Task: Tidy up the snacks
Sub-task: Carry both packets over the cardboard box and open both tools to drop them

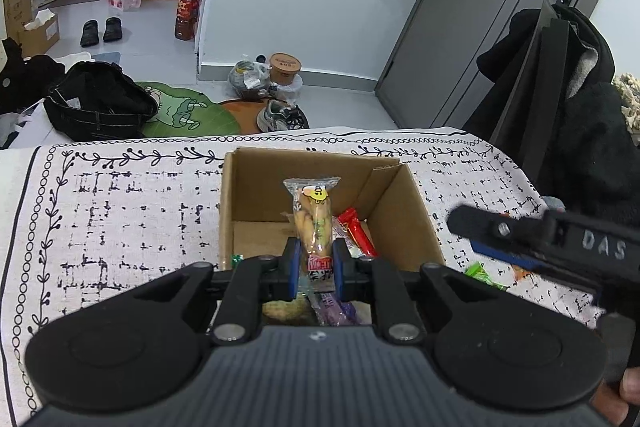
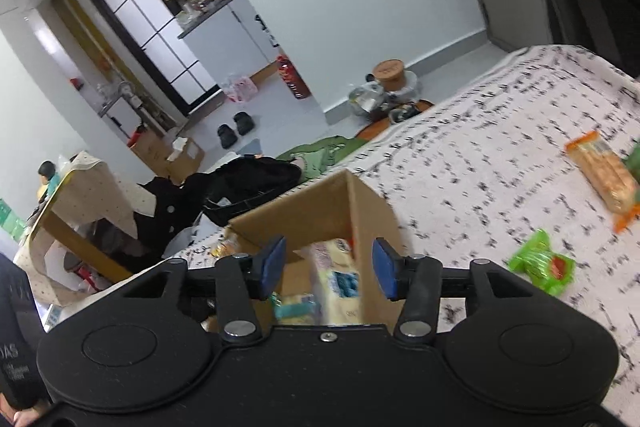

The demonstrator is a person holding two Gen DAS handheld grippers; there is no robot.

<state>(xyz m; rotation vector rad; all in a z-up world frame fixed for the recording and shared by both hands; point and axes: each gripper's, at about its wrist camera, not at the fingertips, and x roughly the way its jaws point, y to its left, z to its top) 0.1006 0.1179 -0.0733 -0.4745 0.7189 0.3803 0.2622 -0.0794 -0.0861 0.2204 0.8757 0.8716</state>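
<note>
"DAS" on right gripper (image 1: 476, 227)

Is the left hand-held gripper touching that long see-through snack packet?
Touching. The left wrist view shows the left hand-held gripper with both blue pads pressed against the long clear snack packet.

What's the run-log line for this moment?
left gripper: shut on clear snack packet, over cardboard box | right gripper: open, empty, over box | green packet: on tablecloth
</note>
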